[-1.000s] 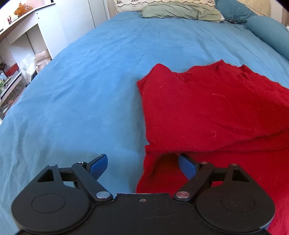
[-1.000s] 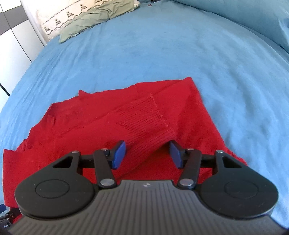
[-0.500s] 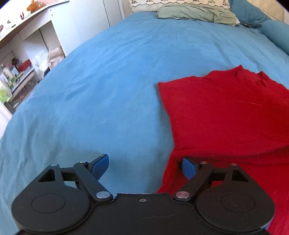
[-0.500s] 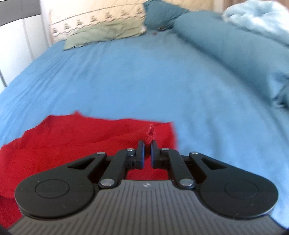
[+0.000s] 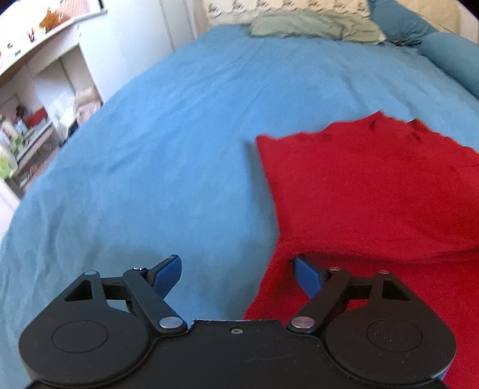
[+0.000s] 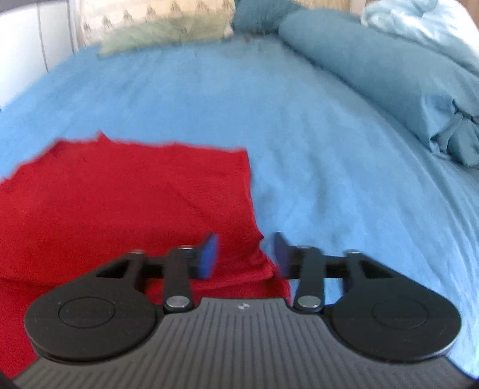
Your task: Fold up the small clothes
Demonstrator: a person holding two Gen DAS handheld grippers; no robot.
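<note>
A red knit sweater (image 5: 368, 191) lies flat on the blue bedspread (image 5: 167, 155), with a folded layer across its near part. It also shows in the right wrist view (image 6: 119, 209). My left gripper (image 5: 238, 273) is open and empty, hovering over the sweater's left edge near its bottom corner. My right gripper (image 6: 244, 254) is open and empty, over the sweater's right edge; the cloth edge lies between its fingers but is not held.
Pillows (image 5: 311, 24) lie at the head of the bed. A rolled teal duvet (image 6: 389, 77) runs along the right side. White shelves with clutter (image 5: 36, 98) stand off the bed's left edge.
My right gripper was shut on the ribbed sleeve cuff half a second ago; it has let go and opened, and the sleeve now lies folded across the sweater. The left gripper drifted slightly left.
</note>
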